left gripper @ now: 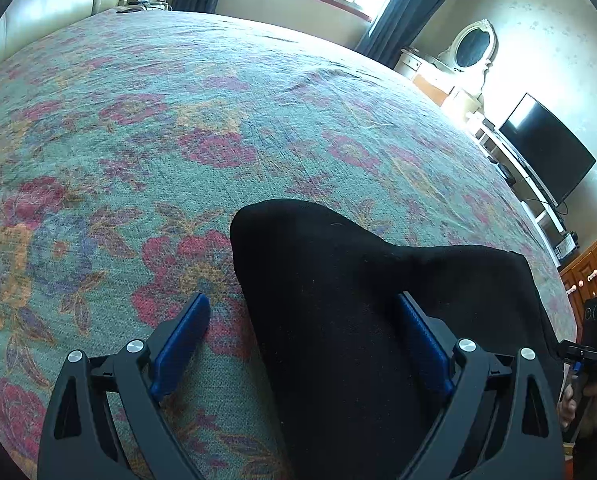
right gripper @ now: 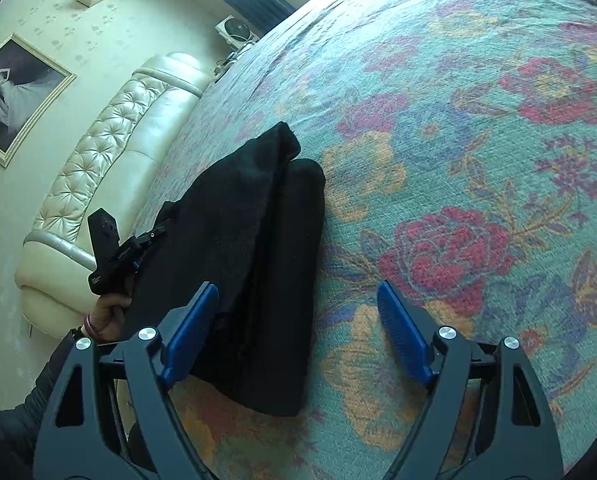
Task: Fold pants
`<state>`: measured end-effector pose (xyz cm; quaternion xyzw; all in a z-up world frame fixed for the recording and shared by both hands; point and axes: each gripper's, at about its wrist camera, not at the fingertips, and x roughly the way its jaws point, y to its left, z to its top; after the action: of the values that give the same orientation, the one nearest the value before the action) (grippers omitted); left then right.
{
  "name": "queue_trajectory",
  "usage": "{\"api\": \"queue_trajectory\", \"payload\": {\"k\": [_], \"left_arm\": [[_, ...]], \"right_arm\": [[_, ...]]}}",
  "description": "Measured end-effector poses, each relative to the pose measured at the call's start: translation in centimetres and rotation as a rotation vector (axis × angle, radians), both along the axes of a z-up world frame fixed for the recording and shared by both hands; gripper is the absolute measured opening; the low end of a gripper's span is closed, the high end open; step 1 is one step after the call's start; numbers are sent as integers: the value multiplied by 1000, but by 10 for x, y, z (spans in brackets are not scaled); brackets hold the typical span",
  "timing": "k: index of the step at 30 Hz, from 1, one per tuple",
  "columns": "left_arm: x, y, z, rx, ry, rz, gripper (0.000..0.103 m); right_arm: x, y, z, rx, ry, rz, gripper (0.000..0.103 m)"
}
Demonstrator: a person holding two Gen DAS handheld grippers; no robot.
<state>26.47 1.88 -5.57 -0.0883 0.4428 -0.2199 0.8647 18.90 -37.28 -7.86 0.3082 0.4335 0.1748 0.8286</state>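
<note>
Lying on the bed is one pair of black pants of soft matte cloth (left gripper: 338, 300), folded into a long, thick bundle on the woven bedspread with red, orange and blue flowers on a green ground (left gripper: 138, 120). In the right wrist view the pants (right gripper: 250, 240) show two layers: a wider upper flap with a pointed end and, just beside it, a narrower rounded roll.

There are two grippers, each with two black plastic fingers that carry ribbed blue pads. From left to right in the left wrist view: the left gripper (left gripper: 303, 340) has its jaws spread wide, released; its left pad is over the bare bedspread and its right pad is against the black cloth, which lies between the jaws. At the far right edge the other tool is seen, small.

In the right wrist view, the cream tufted leather headboard (right gripper: 110, 152) stands at the left. The right gripper (right gripper: 298, 332) also has its jaws wide apart and holds nothing; its left pad is over the pants, its right pad over the bedspread.
</note>
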Motion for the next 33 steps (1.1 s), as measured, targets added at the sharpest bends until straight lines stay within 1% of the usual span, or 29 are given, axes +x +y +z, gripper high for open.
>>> {"api": "queue_trajectory", "payload": {"k": [4,7,9,11,13,14,15,17,19,21,23,26,29,31,33], "left_arm": [[-12,3,7,28,-14,16,92],[-21,6,7,32,-2,9,92],[-27,9,7,8,5,18,92],[-33,13,6,-6,21,24,92],[-42,16,8,-4,23,26,92],[-47,17,9,-3,20,27,92],[-52,19,10,-3,18,26,92],[-64,22,11,-13,22,31,92],[-77,29,12,-54,32,51,92],[-89,37,11,-111,59,67,92],[-101,41,10,-125,75,67,92],[-118,43,9,-113,58,64,92],[-124,46,2,-138,85,76,92],[-127,48,0,-159,91,86,92],[-128,49,1,-166,94,89,92]], "right_arm": [[-20,-8,4,-41,-6,-71,85],[-37,-13,2,-53,-7,-117,85],[-43,-12,-2,-23,12,-117,85],[-48,-12,-3,8,10,-110,85],[-48,-11,-5,51,25,-80,87],[-46,-10,-7,75,34,-73,90],[-44,-10,-7,95,36,-77,90],[-39,-8,-9,175,44,-75,91],[-31,-4,-14,277,76,-57,91],[-22,1,-16,342,92,-42,91],[-13,7,-19,402,115,-15,92],[-6,12,-18,405,137,-21,95],[-3,15,-17,395,156,-18,95],[-2,19,-15,359,182,-10,95],[-2,27,-13,299,206,6,95]]}}
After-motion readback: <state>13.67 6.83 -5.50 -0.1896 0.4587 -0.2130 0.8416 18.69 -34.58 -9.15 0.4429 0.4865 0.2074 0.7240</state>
